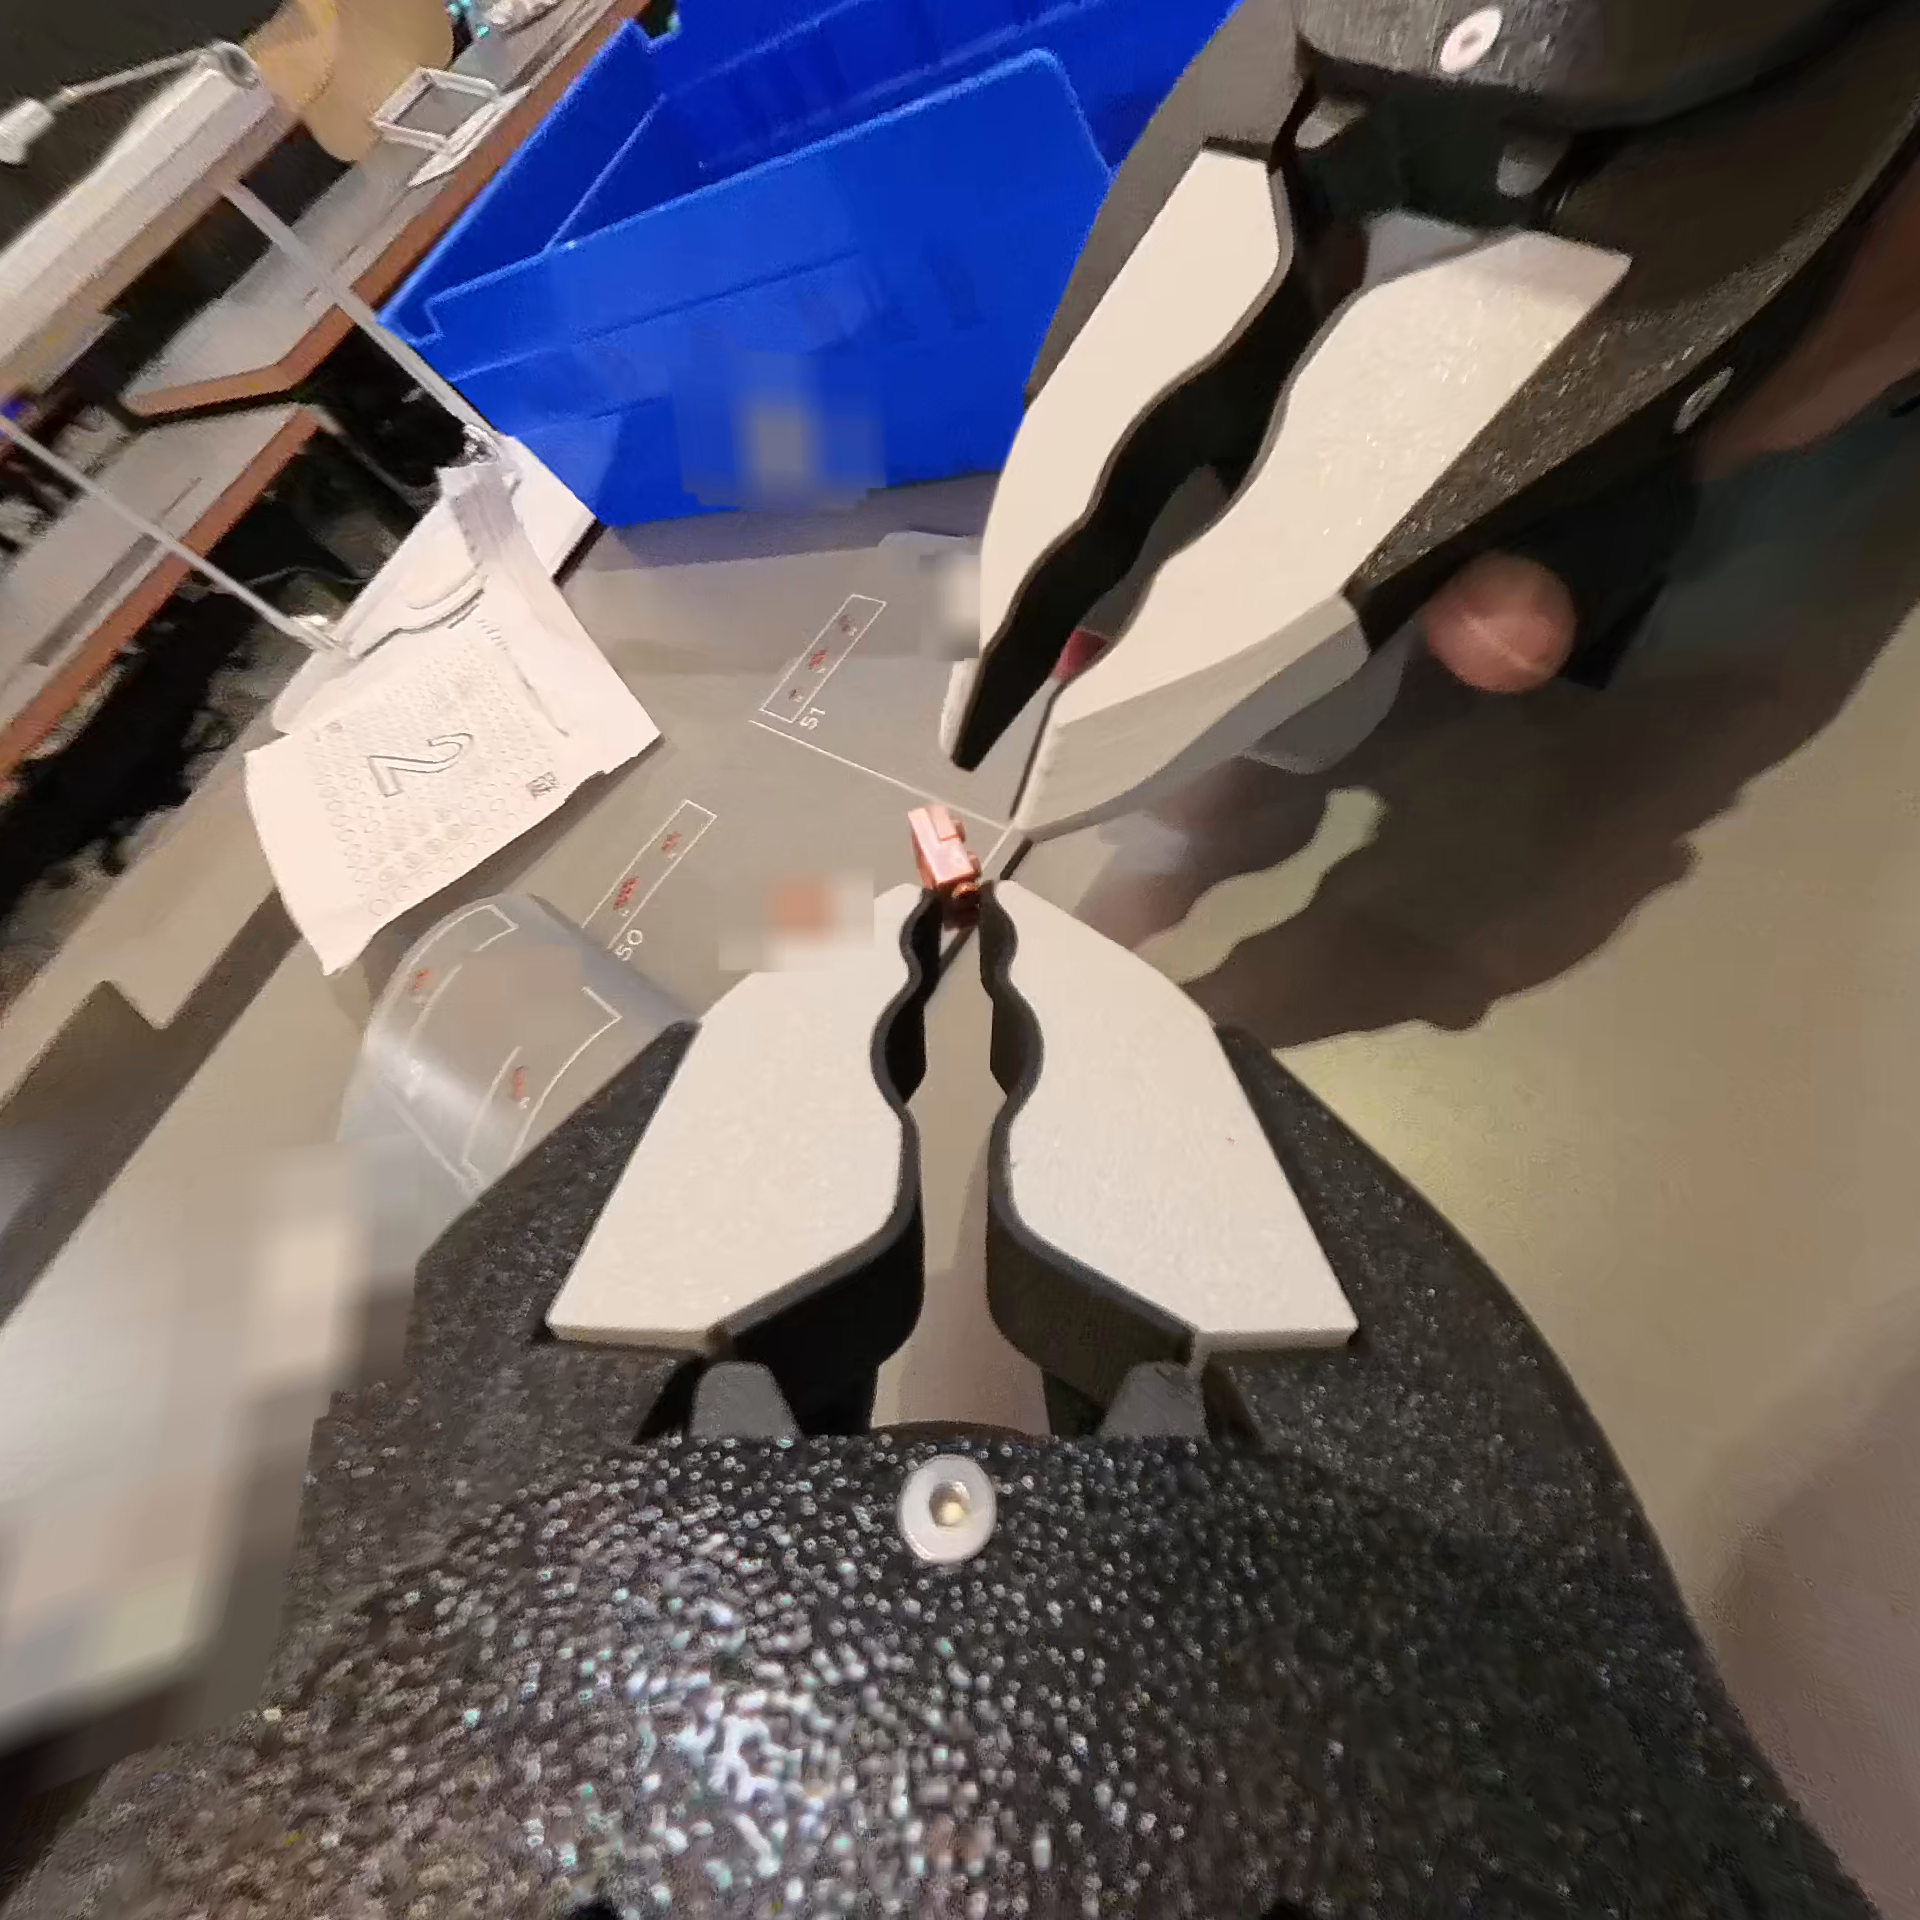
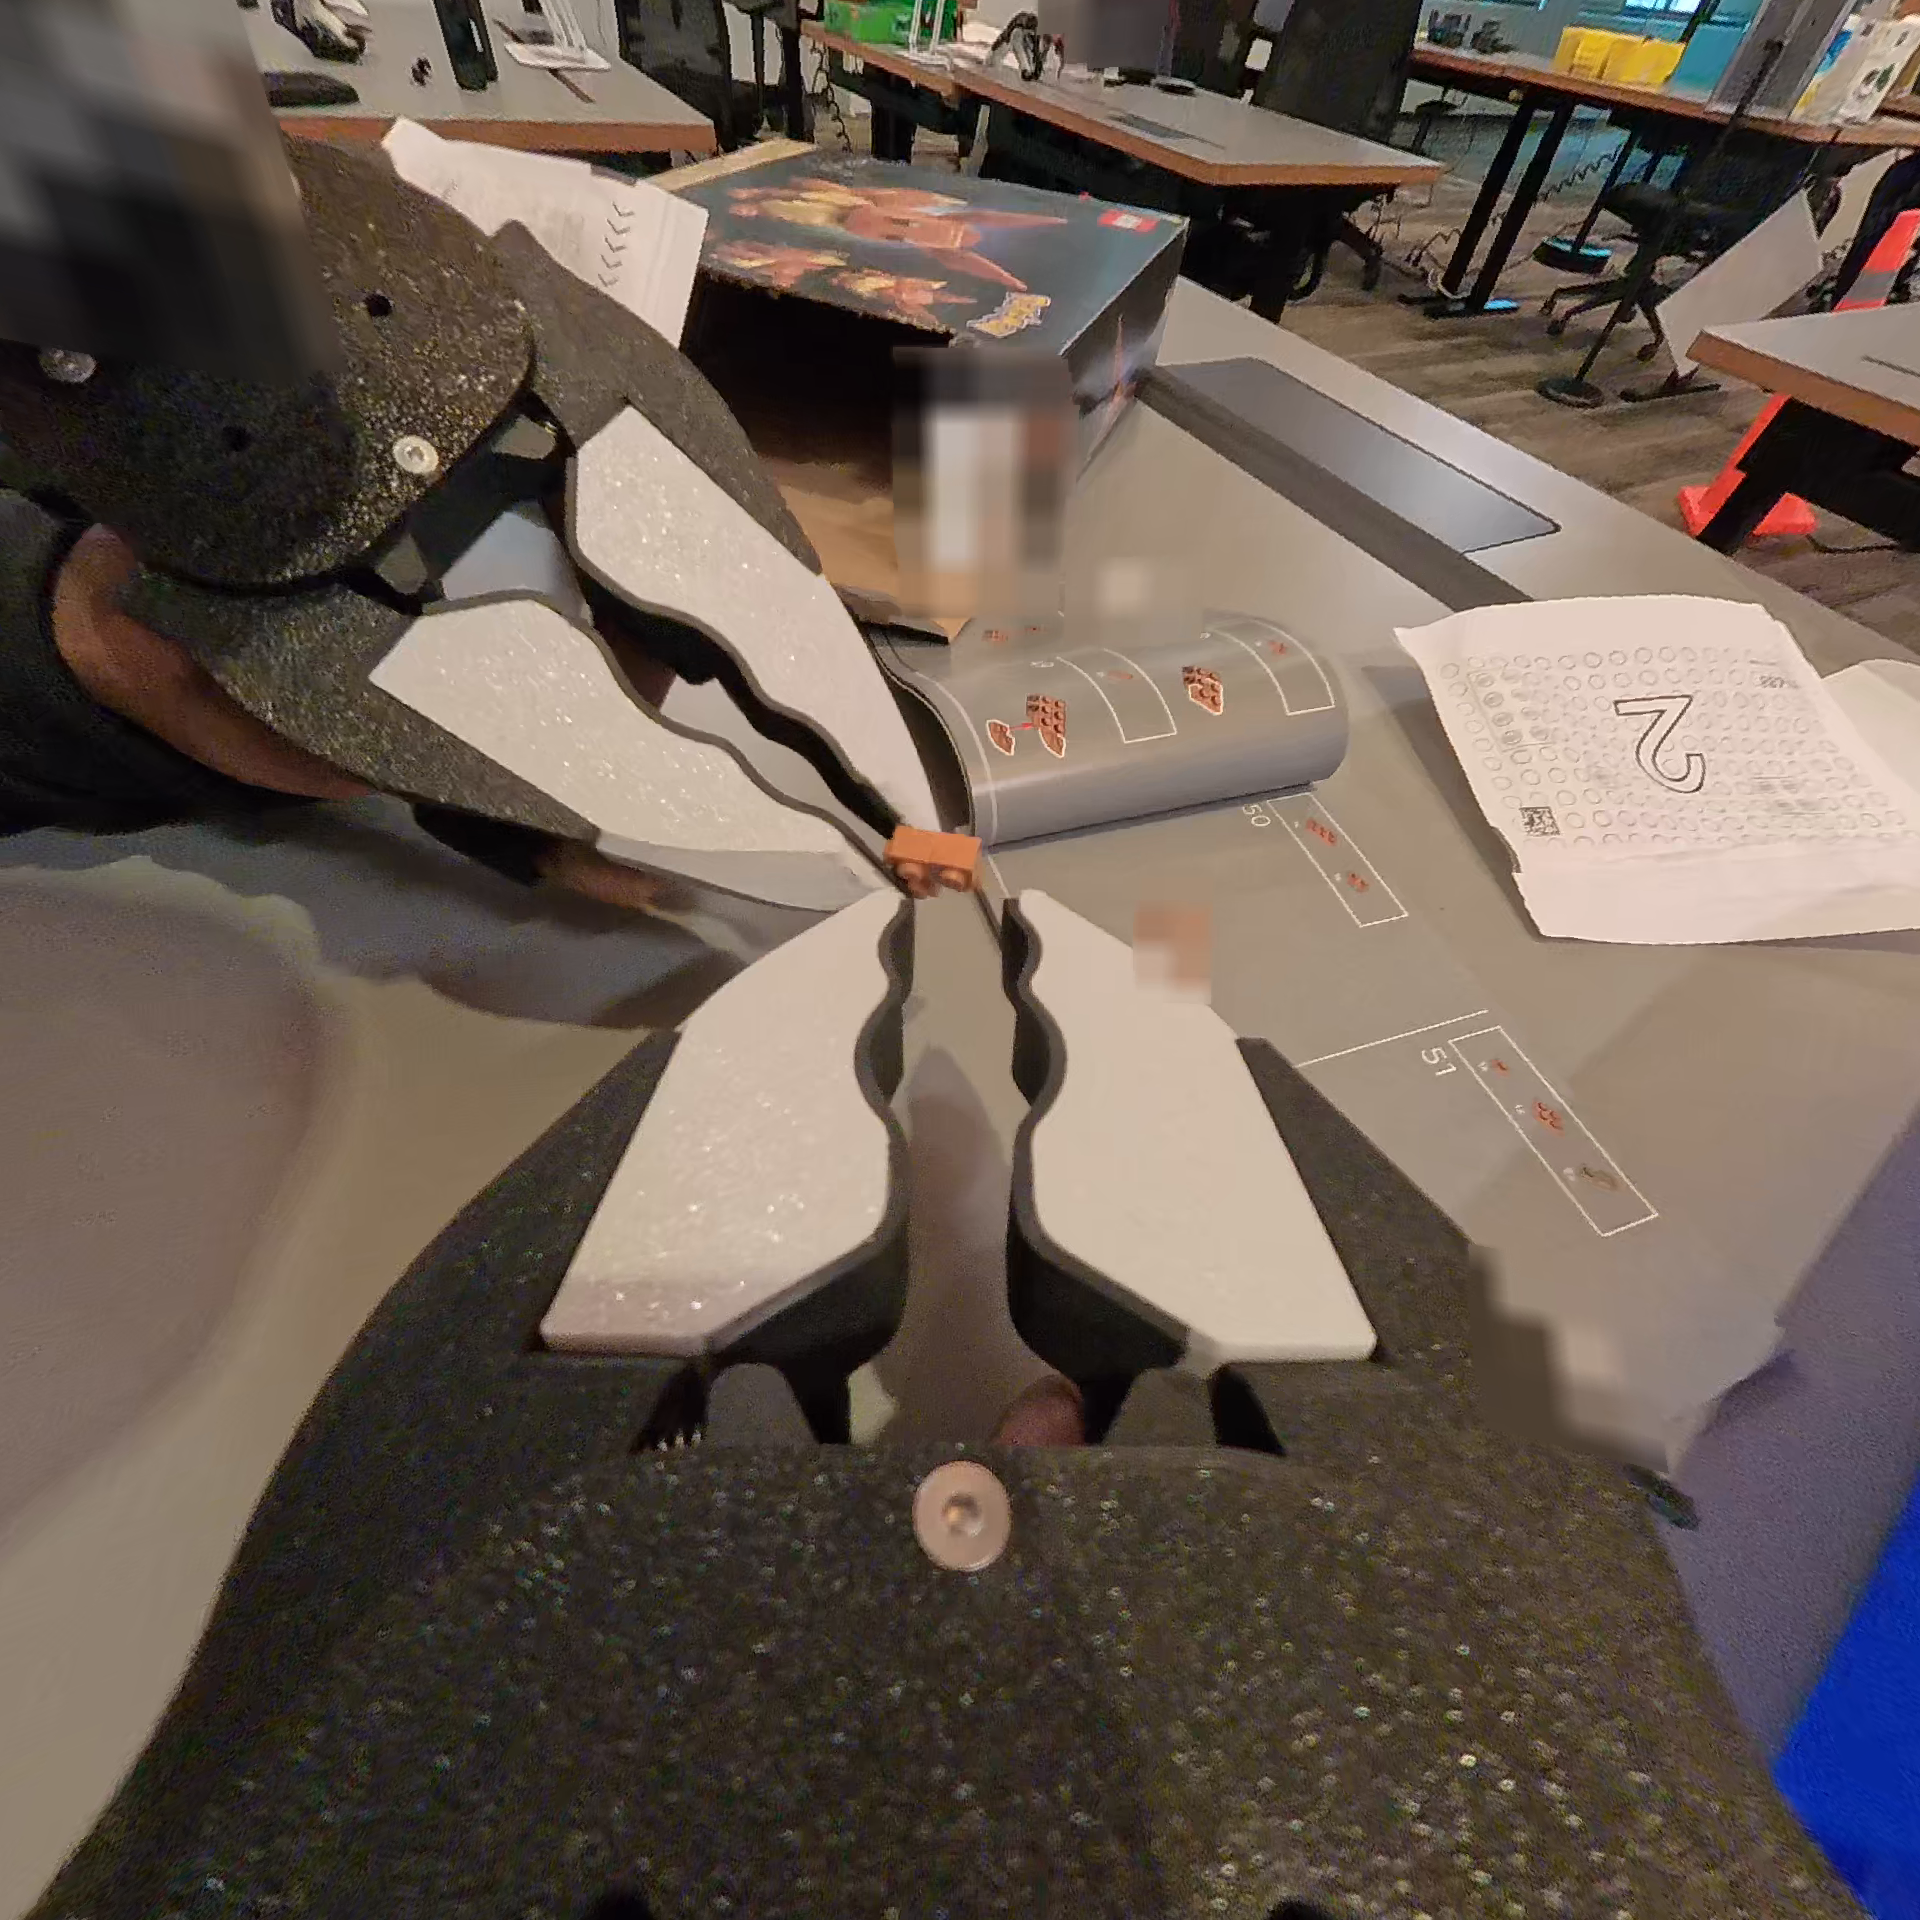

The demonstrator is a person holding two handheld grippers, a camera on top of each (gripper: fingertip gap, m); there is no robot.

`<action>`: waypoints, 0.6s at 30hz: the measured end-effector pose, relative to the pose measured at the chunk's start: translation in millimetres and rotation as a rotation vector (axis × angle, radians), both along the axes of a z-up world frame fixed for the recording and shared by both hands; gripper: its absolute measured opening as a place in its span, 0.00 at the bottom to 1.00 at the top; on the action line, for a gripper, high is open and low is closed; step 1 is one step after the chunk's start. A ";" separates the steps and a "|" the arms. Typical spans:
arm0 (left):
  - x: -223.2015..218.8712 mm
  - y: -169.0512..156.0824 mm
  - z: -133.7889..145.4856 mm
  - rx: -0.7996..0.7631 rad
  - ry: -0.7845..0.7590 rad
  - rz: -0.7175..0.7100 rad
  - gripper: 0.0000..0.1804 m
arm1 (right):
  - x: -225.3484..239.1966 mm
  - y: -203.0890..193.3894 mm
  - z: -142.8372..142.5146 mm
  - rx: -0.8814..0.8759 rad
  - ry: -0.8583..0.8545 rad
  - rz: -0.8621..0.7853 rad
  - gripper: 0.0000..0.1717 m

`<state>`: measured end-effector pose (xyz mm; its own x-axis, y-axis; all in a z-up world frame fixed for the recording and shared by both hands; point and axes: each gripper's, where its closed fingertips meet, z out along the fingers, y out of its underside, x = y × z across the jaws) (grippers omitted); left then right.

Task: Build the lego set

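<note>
Only printed numerals show beside left tongs (image 1: 954, 902) (gripping brown brick (image 1: 940, 852)).

Bare grey table (image 2: 260, 1091) lies open on the left gripper's (image 1: 951, 899) outer side. Between the two grippers' tips the room is tight: small brown brick (image 2: 933, 860) sits there. Right gripper (image 2: 956, 909) faces curled booklet page (image 2: 1164, 748); printed box (image 2: 935, 270) behind it, white sheet (image 2: 1662, 769) beside. Blue bins (image 1: 790, 270) wall off another side.

Brick (image 2: 932, 858) between both claws; booklet (image 2: 1164, 748) behind it; sheet (image 2: 1662, 769) rightward.
</note>
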<state>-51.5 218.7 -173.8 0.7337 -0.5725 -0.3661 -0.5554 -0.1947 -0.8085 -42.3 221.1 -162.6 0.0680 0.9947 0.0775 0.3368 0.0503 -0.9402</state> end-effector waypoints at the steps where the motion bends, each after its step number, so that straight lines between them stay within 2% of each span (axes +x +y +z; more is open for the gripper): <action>1: 1.6 -1.0 1.4 -0.018 -0.047 -0.016 0.04 | 0.0 -0.1 2.2 -0.003 0.016 0.011 0.09; 7: 3.5 -6.3 16.4 -0.196 -0.487 -0.104 0.03 | 3.3 -1.0 21.9 -0.034 0.162 0.120 0.08; 12: 8.0 -12.5 33.4 -0.353 -0.883 -0.207 0.03 | 5.0 -3.7 36.7 0.107 0.253 0.168 0.08; 15: 14.8 -18.6 42.4 -0.424 -1.049 -0.287 0.03 | 5.1 -13.9 40.0 0.173 0.277 0.225 0.08; 18: 18.9 -23.5 50.1 -0.455 -1.149 -0.357 0.03 | 7.3 -20.1 44.8 0.207 0.308 0.248 0.08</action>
